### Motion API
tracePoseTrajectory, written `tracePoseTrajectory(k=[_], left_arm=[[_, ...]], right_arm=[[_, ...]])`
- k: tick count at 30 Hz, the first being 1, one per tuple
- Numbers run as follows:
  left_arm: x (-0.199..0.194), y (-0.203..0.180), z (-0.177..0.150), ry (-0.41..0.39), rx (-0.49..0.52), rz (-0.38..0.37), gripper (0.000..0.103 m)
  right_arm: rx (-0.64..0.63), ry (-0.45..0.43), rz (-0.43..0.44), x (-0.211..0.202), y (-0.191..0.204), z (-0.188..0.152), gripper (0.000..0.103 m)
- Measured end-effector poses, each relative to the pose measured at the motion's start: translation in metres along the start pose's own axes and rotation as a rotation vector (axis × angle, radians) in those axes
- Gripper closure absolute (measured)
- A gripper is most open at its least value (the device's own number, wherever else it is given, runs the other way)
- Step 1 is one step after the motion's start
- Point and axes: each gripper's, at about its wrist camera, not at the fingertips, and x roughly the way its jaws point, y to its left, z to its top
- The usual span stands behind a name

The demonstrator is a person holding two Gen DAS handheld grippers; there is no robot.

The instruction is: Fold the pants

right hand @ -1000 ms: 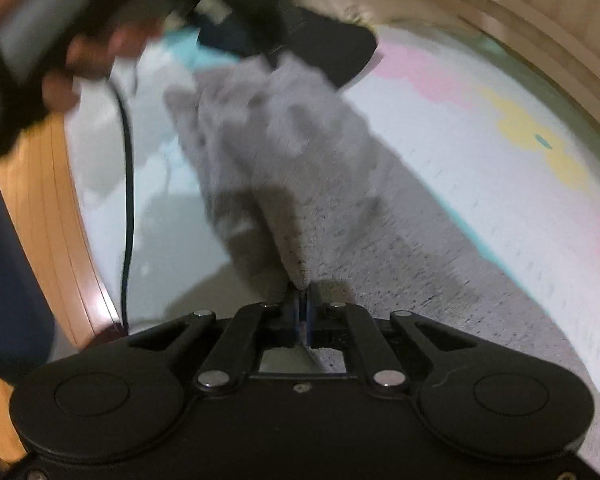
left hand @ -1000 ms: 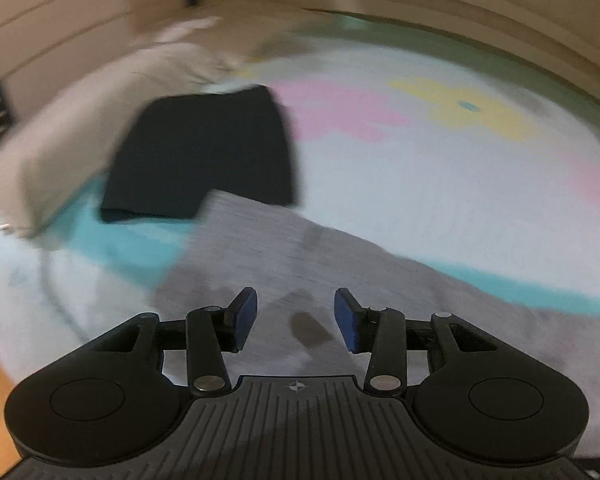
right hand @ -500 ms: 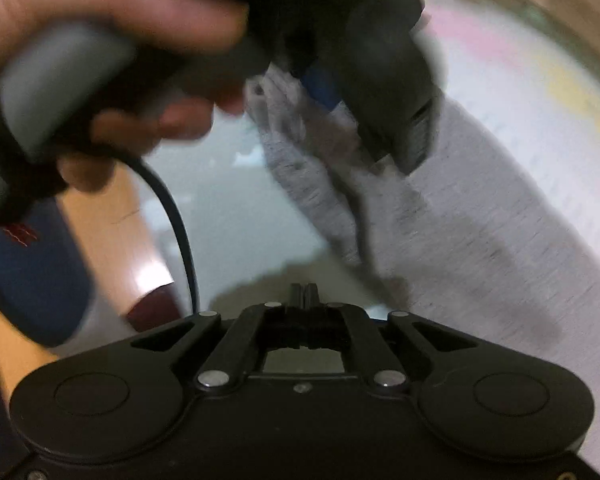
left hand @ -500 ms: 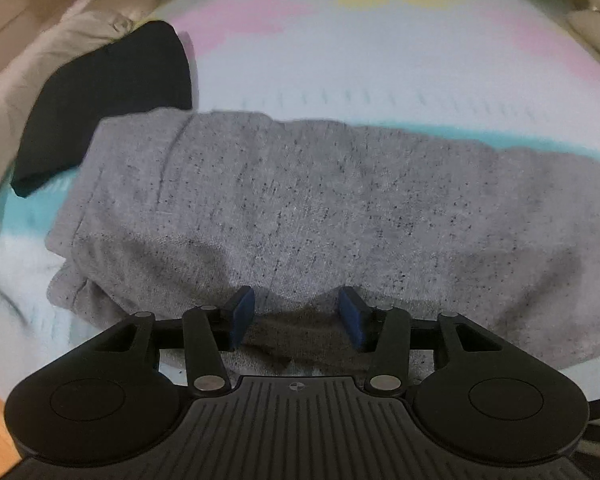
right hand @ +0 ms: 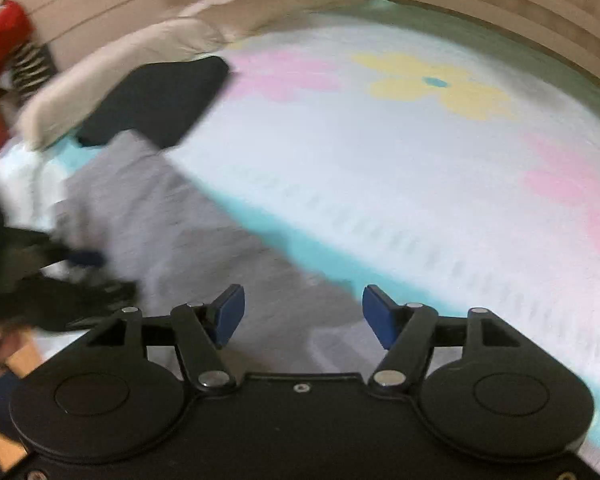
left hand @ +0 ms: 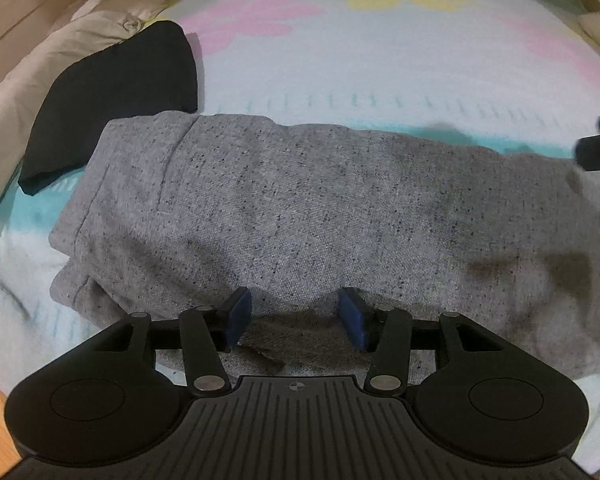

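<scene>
Left gripper (left hand: 295, 316) hangs with its blue pads apart over the near edge of the grey pants (left hand: 320, 208), clamping nothing, while the right gripper (right hand: 304, 312), whose jaws have just been opening, stands wide and empty at the pants' 3 o'clock end. The pants lie doubled lengthwise on the flowered bed cover (left hand: 380, 64), so I judge one fold made and the crosswise folds left. Bare cover spreads toward 12 o'clock; a folded black garment (left hand: 111, 100) touches the pants' corner at 10 o'clock.
</scene>
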Motion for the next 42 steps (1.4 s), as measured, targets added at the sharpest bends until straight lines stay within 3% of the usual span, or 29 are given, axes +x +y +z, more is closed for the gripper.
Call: tracePoseTrajectory(k=[3, 8, 12, 13, 14, 15, 16, 19, 23, 29, 34, 37, 42], left_arm=[[0.000, 0.001, 0.000, 0.001, -0.006, -0.002, 0.055], [0.001, 0.001, -0.001, 0.006, -0.009, -0.002, 0.055], [0.002, 0.001, 0.001, 0.012, -0.018, -0.004, 0.055], [0.002, 0.001, 0.002, 0.011, -0.022, -0.007, 0.055], [0.001, 0.003, 0.003, 0.009, -0.032, -0.014, 0.055], [-0.002, 0.005, 0.005, 0.003, -0.046, -0.028, 0.055], [-0.006, 0.008, 0.007, -0.012, -0.067, -0.046, 0.056], [-0.027, 0.015, 0.018, -0.113, -0.120, -0.038, 0.056], [-0.049, 0.014, 0.046, -0.215, -0.124, -0.008, 0.055], [-0.031, -0.010, 0.081, -0.175, -0.056, -0.047, 0.055], [0.005, -0.017, 0.061, -0.026, -0.036, -0.025, 0.055], [0.005, -0.008, 0.039, -0.024, -0.044, -0.031, 0.055], [-0.003, 0.005, 0.015, -0.054, -0.079, -0.055, 0.055]], right_arm=[[0.004, 0.072, 0.050, 0.026, -0.018, 0.010, 0.034], [0.124, 0.203, 0.291, 0.066, -0.040, 0.008, 0.033], [0.140, 0.240, 0.412, 0.082, -0.040, 0.005, 0.033], [0.149, 0.235, 0.435, 0.085, -0.037, 0.006, 0.040], [0.157, 0.220, 0.447, 0.085, -0.035, 0.005, 0.064], [0.150, 0.207, 0.434, 0.083, -0.031, 0.005, 0.079], [0.138, 0.189, 0.413, 0.078, -0.027, 0.006, 0.083], [0.029, 0.100, 0.333, 0.050, -0.008, 0.005, 0.084], [-0.254, -0.029, 0.151, 0.011, 0.048, -0.014, 0.085], [-0.614, -0.116, -0.052, -0.002, 0.117, -0.077, 0.087], [-0.814, -0.159, -0.175, 0.011, 0.143, -0.122, 0.086], [-0.826, -0.179, -0.188, 0.009, 0.142, -0.127, 0.086], [-0.606, -0.123, -0.029, -0.011, 0.112, -0.095, 0.083]])
